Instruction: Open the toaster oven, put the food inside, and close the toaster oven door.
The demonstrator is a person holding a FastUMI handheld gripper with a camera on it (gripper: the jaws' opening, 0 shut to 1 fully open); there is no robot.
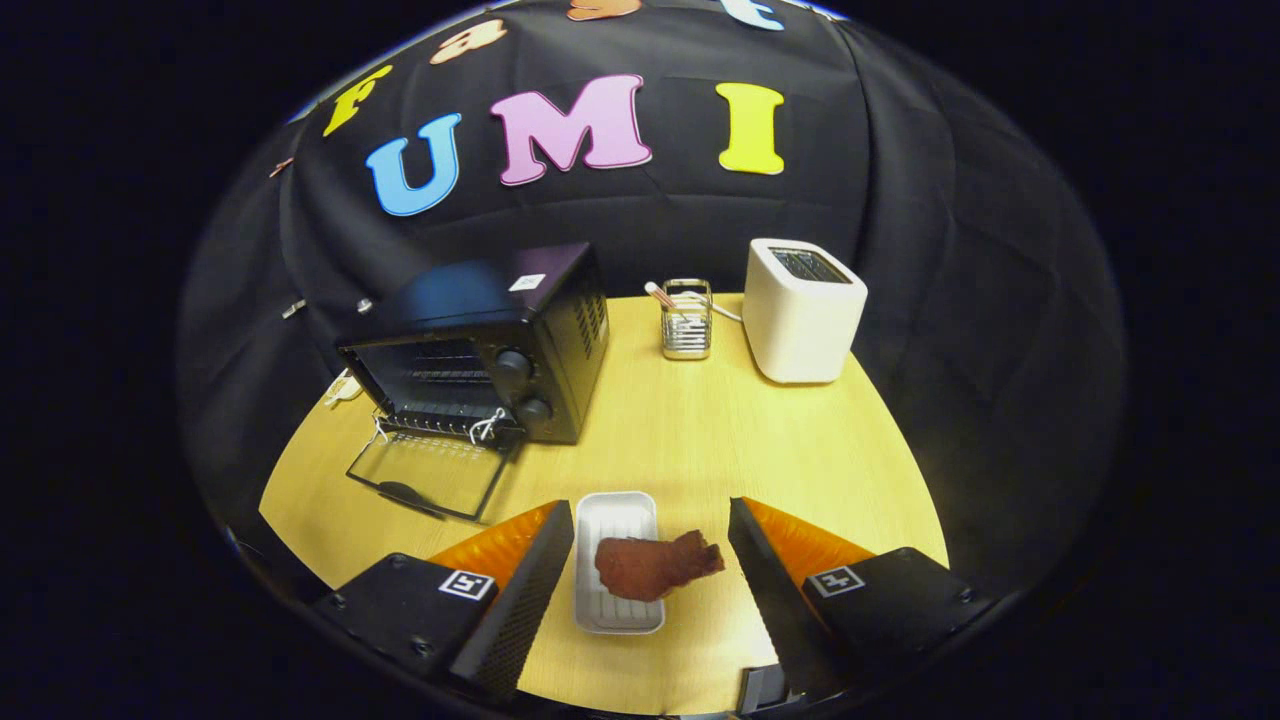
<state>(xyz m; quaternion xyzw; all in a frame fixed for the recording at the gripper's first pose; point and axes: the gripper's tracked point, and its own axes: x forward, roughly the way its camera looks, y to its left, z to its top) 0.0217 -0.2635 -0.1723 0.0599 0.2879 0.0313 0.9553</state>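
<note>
We see a yellow wooden table (700,440) with a few things on it. Our fingers (651,540) are spread wide apart and hold nothing. Between them lies a small white tray (617,520), long and flat with little ridges inside. On the tray sits the food (655,566), a lumpy piece of reddish-brown meat. One end of the meat hangs over the tray's side, toward our right finger. The fingers do not touch the meat or the tray.

Beyond the left finger stands the toaster oven (500,345). It is a black box with two round knobs (520,385) on its front. Its glass door (430,472) is open and lies flat on the table, and we can see a wire rack (440,370) inside.

Farther back stands a white toaster (800,315) with a slot on top. Between the oven and the toaster is a small wire holder (687,322) with sticks in it.
</note>
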